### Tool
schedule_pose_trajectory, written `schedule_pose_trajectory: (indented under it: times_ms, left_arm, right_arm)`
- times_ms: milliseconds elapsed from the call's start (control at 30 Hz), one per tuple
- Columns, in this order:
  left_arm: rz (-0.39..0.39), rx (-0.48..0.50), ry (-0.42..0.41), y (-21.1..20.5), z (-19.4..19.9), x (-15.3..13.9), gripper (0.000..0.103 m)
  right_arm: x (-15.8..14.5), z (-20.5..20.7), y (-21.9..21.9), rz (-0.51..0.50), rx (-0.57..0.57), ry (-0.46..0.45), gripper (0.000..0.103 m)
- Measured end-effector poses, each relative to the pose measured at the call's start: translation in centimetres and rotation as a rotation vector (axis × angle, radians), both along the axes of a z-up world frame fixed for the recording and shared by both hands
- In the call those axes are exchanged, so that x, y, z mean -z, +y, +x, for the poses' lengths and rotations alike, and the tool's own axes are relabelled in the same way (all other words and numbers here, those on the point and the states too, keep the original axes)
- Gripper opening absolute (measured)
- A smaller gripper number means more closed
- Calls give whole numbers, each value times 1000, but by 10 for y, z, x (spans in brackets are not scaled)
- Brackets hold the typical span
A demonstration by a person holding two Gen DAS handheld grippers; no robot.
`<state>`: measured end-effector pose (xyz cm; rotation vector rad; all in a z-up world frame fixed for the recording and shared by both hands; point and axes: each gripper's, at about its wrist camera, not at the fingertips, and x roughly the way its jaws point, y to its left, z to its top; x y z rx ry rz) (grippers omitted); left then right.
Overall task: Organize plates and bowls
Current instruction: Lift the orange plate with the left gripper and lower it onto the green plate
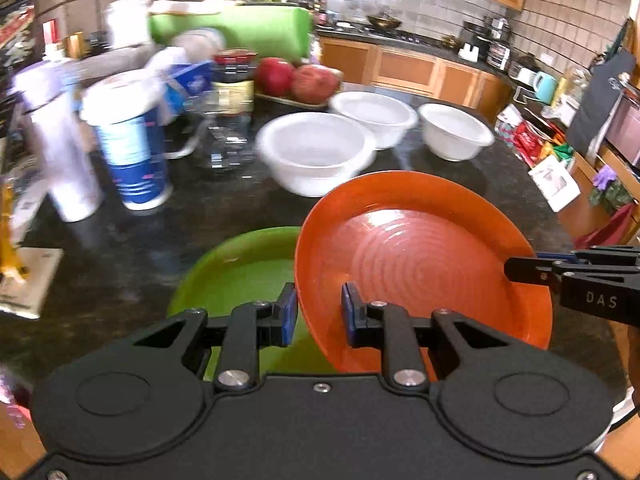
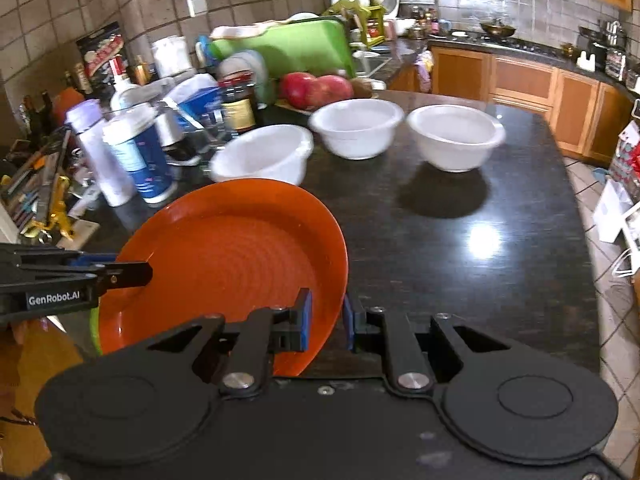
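Observation:
An orange plate [image 1: 420,256] is held tilted above the dark counter, over a green plate [image 1: 240,272] that lies flat beneath it. My left gripper [image 1: 318,312] is shut on the orange plate's left rim. My right gripper [image 2: 326,320] is shut on its right rim [image 2: 332,280]; that gripper also shows at the right edge of the left wrist view [image 1: 576,276]. Three white bowls stand beyond on the counter: a near one [image 1: 316,152], a middle one [image 1: 374,118] and a right one [image 1: 454,130]. They also show in the right wrist view [image 2: 264,156], [image 2: 356,126], [image 2: 454,136].
Left of the bowls stand a blue-and-white tub [image 1: 128,148], a white bottle [image 1: 60,148], a dark jar [image 1: 234,80] and a glass pitcher [image 1: 224,140]. Red fruit [image 1: 296,76] sits on a tray behind. A green board [image 1: 240,28] stands further back. The counter edge drops to a tiled floor [image 2: 616,280] at right.

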<state>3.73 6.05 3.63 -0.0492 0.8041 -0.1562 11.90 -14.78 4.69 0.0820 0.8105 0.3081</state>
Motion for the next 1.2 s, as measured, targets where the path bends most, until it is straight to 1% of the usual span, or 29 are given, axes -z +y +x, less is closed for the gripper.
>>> schedule_pose_trajectory:
  times_ms: [133,233,400,700,867,1033,1200]
  left_arm:
    - [7,-35,1,34,-3,5,30]
    - [5,-50,11,51,-4,12,30]
    - [-9,-32,31,70,-1,23,30]
    - [-26,49,38,78,13,33,30]
    - [-33,76,42,80,19,37,30]
    - [-44,87,42,82,20,36,30]
    - [-33,96,38,84,17,36,30]
  right_arm:
    - [5,1,40,11,-16,8,19]
    - [10,3,61,13,-16,19,19]
    - [20,1,83,3,15,38,19]
    - [29,0,89,-8,103,53,19]
    - [32,4,89,-14,131,66,19]
    - [32,7,90,-15,143,75,19]
    - [33,9,91,-15,134,78,19]
